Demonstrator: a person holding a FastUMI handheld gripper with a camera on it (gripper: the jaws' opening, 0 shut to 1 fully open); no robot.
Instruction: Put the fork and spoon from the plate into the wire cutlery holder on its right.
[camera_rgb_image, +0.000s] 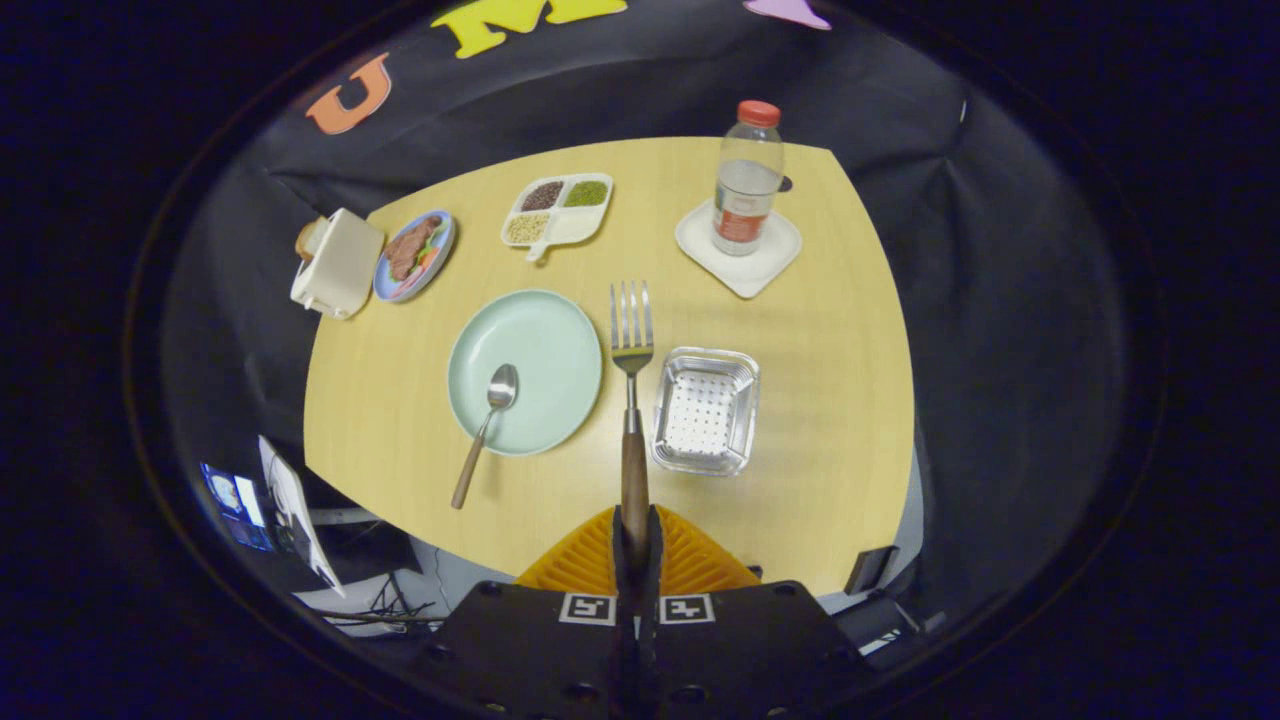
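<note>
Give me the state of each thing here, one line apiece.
gripper: shut on fork, raised above the table
fork: held by its wooden handle, tines pointing ahead
spoon: bowl on the green plate, handle overhanging
cutlery holder: empty
bottle: capped, upright on a coaster

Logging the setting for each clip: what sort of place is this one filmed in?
Likely a staged recording booth dressed as a dining table: black cloth walls surround a wooden table set with a plate, food dishes and a water bottle. The gripper is shut on a fork, raised above the table.
</note>
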